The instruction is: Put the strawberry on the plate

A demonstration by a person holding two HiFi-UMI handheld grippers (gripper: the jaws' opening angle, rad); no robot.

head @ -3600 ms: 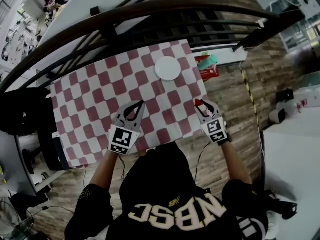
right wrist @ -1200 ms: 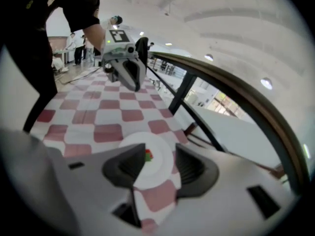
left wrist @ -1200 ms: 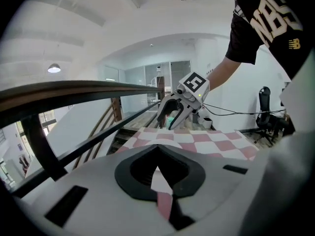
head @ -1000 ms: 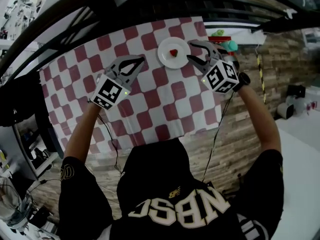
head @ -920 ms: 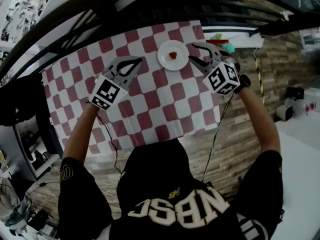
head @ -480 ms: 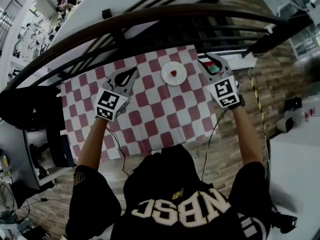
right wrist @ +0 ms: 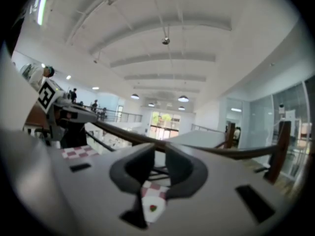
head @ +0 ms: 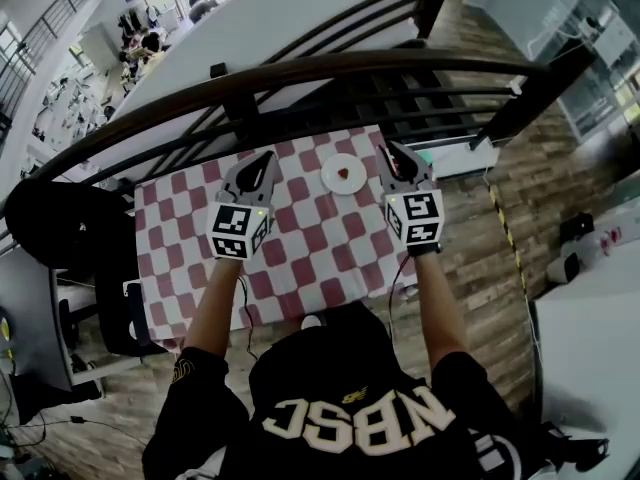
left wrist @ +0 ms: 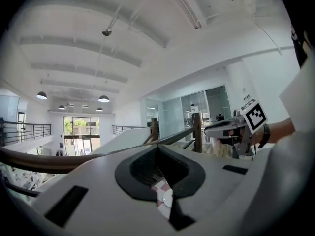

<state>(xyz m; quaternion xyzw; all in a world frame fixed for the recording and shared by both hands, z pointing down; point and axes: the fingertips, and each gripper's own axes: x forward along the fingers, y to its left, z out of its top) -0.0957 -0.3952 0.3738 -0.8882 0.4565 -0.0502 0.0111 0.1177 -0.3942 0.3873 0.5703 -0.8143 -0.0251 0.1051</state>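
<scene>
A red strawberry [head: 344, 174] lies on the small white plate [head: 334, 180] at the far side of the red-and-white checked table [head: 300, 258]. My right gripper [head: 388, 150] is lifted just right of the plate; its jaws are closing with a narrow gap and nothing between them. In the right gripper view [right wrist: 160, 154] the plate [right wrist: 149, 215] and strawberry [right wrist: 153, 208] show below the jaws. My left gripper [head: 266, 156] hovers left of the plate, shut and empty. The left gripper view shows its tips [left wrist: 157, 149] meeting, with the cloth and plate rim [left wrist: 168, 199] underneath.
A dark curved railing [head: 300, 73] arches over the table's far edge, with a white ledge behind it. Wooden floor [head: 500, 258] lies to the right. A black bulky shape [head: 60, 228] stands at the table's left. The person's torso fills the near side.
The strawberry went from the right gripper's jaws to the plate. Over the last second both grippers drew back and lifted, the right jaws narrowed, and the table looks smaller in the head view.
</scene>
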